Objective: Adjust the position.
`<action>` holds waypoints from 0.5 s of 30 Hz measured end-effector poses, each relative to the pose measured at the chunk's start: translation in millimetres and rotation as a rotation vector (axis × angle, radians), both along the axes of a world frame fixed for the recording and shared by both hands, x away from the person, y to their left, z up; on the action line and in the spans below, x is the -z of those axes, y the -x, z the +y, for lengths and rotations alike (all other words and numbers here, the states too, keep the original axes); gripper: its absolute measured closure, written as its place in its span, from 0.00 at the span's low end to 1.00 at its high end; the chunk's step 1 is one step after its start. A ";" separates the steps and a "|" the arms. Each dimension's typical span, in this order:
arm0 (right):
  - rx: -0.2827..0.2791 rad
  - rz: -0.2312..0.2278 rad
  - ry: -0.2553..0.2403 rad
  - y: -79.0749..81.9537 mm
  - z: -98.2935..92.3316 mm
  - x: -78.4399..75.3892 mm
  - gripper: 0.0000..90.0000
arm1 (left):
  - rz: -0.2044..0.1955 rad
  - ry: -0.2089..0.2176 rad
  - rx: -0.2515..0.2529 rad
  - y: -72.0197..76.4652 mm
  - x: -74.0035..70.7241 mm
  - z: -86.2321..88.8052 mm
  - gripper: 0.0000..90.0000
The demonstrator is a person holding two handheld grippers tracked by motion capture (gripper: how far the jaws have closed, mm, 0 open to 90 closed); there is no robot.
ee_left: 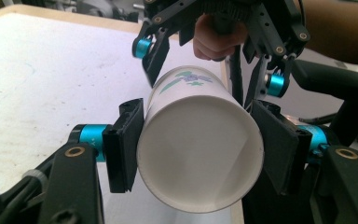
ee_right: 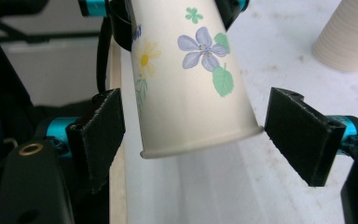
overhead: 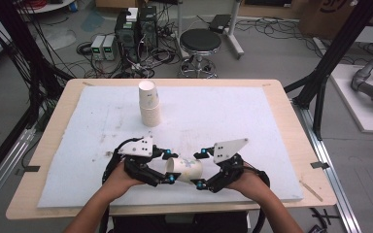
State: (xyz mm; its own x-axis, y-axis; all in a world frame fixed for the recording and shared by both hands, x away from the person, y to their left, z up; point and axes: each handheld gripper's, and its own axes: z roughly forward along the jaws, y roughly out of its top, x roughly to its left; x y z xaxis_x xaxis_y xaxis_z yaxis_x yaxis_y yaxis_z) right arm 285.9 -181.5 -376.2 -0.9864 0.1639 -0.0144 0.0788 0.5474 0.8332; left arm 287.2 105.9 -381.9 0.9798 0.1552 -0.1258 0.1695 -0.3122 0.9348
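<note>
The left claw (overhead: 168, 167) is clamped on the paper cup (overhead: 185, 169), holding it level above the table (overhead: 272, 87) near the mouth, while the right claw (overhead: 202, 169) stands apart around its base, apparently letting go in a handover.

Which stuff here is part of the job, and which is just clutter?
In the job: paper cup, left claw shut on its rim end, right claw open around its base, cup stack.
Lying about: stool, computers on the floor.
</note>
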 end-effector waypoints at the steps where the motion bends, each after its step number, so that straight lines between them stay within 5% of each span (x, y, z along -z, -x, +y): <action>1: 0.009 -0.001 -0.022 0.8 -2.2 0.0 0.23 | -0.003 0.009 0.001 0.2 0.3 1.5 0.41; 15: 0.042 -0.002 -0.198 7.5 -19.4 18.8 0.22 | -0.032 0.135 -0.004 5.5 -0.8 17.5 0.42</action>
